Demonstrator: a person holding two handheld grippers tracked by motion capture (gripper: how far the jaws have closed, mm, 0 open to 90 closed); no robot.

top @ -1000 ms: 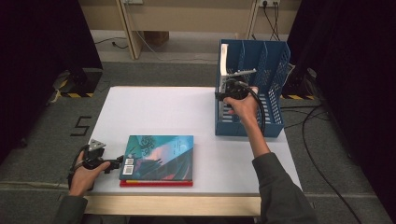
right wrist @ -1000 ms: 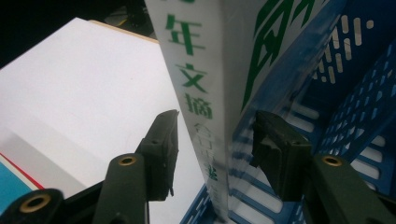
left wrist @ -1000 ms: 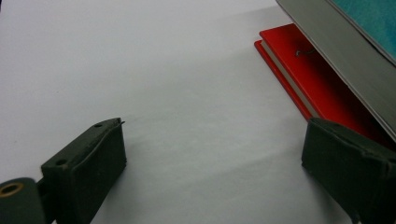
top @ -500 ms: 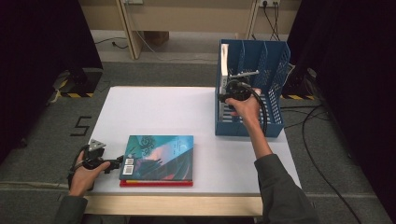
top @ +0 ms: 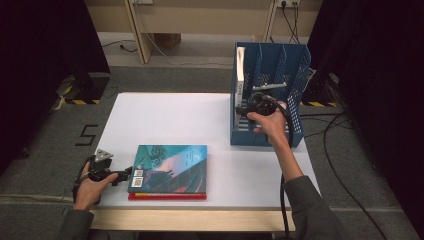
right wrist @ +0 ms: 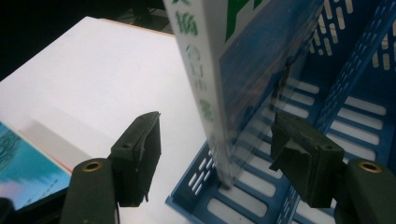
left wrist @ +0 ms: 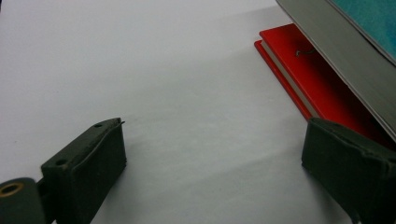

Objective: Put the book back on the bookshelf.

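Item: white-spined book (right wrist: pixel 219 88), upright in blue file rack (top: pixel 295 75), leftmost slot. My right gripper (right wrist: pixel 217 144): jaws just opening, straddling spine, released. My left gripper (left wrist: pixel 215 163): unclenched at nine o'clock of teal book (top: pixel 170 167).

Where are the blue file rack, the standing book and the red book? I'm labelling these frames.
blue file rack (top: pixel 295 90): high view, right mesh wall.
standing book (right wrist: pixel 198 70): right gripper view, white spine.
red book (left wrist: pixel 308 70): left gripper view, cover.

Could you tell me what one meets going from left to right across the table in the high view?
Left gripper → teal book lying on a red book → standing white-spined book in the file rack's leftmost slot → right gripper → blue file rack.
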